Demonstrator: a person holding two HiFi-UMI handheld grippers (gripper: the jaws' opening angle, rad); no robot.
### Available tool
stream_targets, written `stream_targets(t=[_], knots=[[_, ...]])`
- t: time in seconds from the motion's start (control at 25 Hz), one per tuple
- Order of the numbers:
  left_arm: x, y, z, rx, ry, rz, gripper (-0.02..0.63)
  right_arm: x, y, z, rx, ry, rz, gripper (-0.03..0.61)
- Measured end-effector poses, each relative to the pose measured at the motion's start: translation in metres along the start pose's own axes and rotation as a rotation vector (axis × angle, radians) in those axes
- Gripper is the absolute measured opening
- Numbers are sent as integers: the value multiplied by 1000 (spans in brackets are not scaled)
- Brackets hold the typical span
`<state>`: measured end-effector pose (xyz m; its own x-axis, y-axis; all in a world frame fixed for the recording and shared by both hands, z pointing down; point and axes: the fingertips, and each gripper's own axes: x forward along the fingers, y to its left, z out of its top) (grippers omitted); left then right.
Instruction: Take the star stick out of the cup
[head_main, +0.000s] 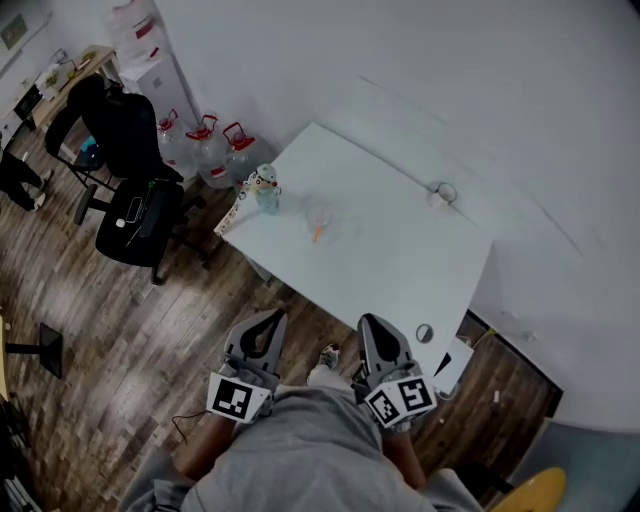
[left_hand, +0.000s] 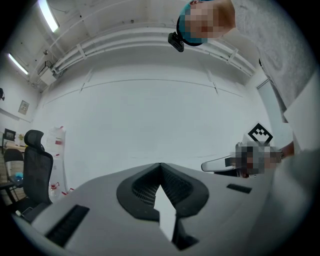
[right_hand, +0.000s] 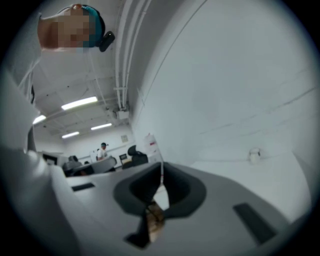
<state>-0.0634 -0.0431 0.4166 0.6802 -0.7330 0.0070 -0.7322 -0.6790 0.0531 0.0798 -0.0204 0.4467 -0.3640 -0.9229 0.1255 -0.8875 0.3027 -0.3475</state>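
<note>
A clear cup (head_main: 322, 218) stands near the middle of the white table (head_main: 400, 260), with a small orange piece, probably the star stick (head_main: 316, 234), at its near side; it is too small to make out. Both grippers are held close to my body, short of the table's near edge and far from the cup. In the head view the left gripper (head_main: 264, 327) and right gripper (head_main: 374, 330) point toward the table. Each has its jaws shut with nothing between them, as seen in the left gripper view (left_hand: 160, 166) and the right gripper view (right_hand: 162, 166).
A pale blue bottle-like thing (head_main: 265, 189) stands at the table's left corner, a small round white object (head_main: 441, 192) at its far edge. A black office chair (head_main: 132, 160), water jugs (head_main: 205, 146) and a dispenser (head_main: 140, 35) sit on the wooden floor to the left.
</note>
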Motion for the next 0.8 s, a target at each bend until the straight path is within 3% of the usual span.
stream_targets(t=[0.52, 0.8], knots=[[65, -30, -12, 20, -6, 117, 31, 1, -79, 22, -21, 14, 78, 37], [83, -30, -23, 16, 34, 156, 29, 5, -88, 23, 0, 27, 101, 37]])
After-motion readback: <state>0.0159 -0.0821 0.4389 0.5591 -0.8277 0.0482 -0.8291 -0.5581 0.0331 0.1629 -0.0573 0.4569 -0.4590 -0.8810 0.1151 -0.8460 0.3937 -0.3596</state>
